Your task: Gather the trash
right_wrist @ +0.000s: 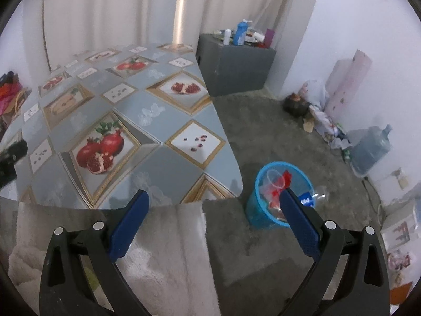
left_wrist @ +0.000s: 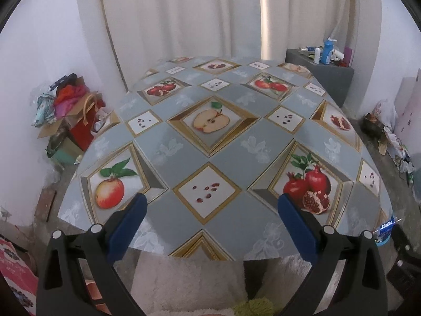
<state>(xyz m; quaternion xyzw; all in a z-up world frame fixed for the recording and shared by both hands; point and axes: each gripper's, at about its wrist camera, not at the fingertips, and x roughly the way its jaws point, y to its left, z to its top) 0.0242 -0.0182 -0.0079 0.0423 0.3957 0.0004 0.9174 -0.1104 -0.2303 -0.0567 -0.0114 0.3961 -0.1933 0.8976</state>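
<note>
Both grippers stand wide apart and hold nothing: the left gripper [left_wrist: 211, 205] hangs over the near edge of the table [left_wrist: 184, 142], and the right gripper [right_wrist: 214, 201] hangs past the table's near right corner, above the rug [right_wrist: 263, 250]. Trash [right_wrist: 276, 184] lies in the blue bin [right_wrist: 259, 216], which stands on the rug at about 4 o'clock in the right wrist view, just beside the table's corner; a clear cup [right_wrist: 275, 179], red wrappers and a blue-labelled piece show inside it, the right finger crossing in front of its rim. Judging from this, the task looks nearly or fully done, since the tabletop in both views carries only its printed fruit pattern and no loose litter. What may be left is unclear: a clear bottle-like shape [right_wrist: 322, 196] sits on the rug at the bin's 3 o'clock, touching or just beside it, and I cannot tell whether it counts as trash. Further out, clutter lines the wall [right_wrist: 323, 123] at 2 o'clock, and a grey cabinet [right_wrist: 236, 65] with bottles stands at 12 o'clock beyond the table.
</note>
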